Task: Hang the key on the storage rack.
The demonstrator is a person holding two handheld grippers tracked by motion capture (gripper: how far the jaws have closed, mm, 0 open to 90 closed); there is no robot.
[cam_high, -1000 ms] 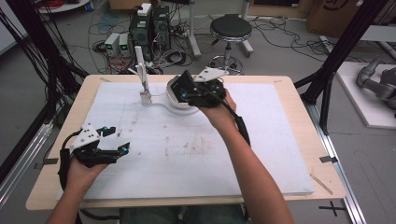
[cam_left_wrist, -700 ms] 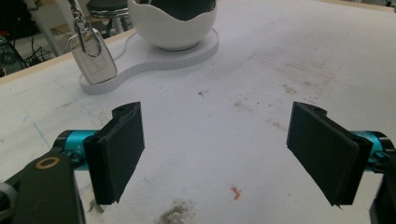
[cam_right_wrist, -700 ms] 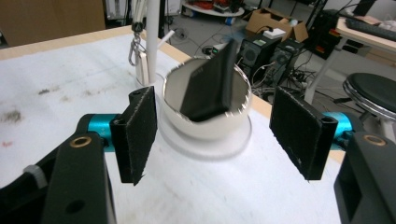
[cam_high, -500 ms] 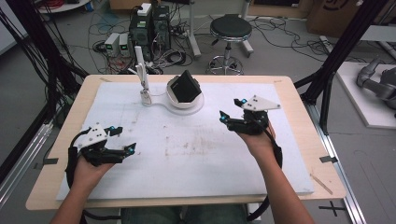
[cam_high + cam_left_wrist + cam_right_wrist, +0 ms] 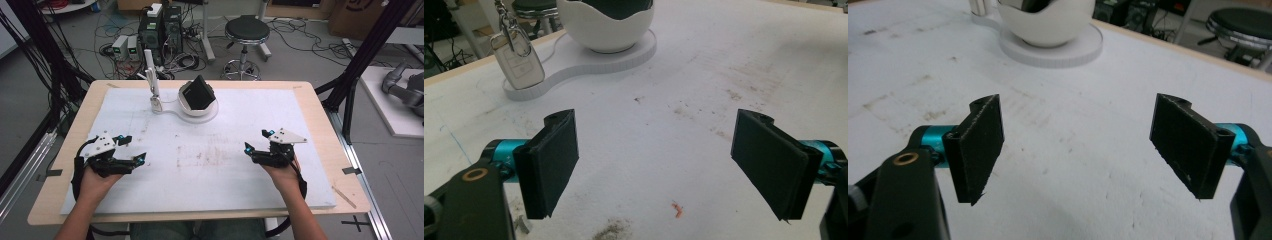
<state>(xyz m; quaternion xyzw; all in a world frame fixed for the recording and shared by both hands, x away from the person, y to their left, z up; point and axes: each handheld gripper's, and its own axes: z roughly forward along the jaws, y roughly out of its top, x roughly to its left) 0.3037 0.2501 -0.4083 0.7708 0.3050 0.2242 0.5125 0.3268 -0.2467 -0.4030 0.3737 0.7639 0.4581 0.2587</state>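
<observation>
White foam board [image 5: 310,120] covers nearly the whole wooden bench [image 5: 327,107], and you've got a wide bare stretch of it between your hands, scuffed with faint brown marks in the middle. A thin strip of wood shows all round the board; your left tool [image 5: 131,148] sits near the left edge, your right tool [image 5: 256,142] lies toward the right side, well in from the edge. Both are close to your side of the bench and well apart from each other.

Your right tool's jaws have just been opening and now stand wide with nothing between them, just bare board under the flat black pads [image 5: 979,150]. Your left tool is spread the same way and has hold of nothing; its pads [image 5: 555,160] look rough and matte, on bright blue metal stubs.

Up at the far middle of the board stands one white bowl [image 5: 186,97], smooth and rounded with a wavy rim, with one black squarish block [image 5: 201,92] propped tilted inside it. The bowl sits on a flat white base [image 5: 212,111] with rounded lobes. On the smaller lobe to the left one white post [image 5: 150,70] rises, and a pale key fob [image 5: 518,60] hangs from a metal ring just beside the bowl. Both tools are well short of the bowl, with open board all the way to it.
</observation>
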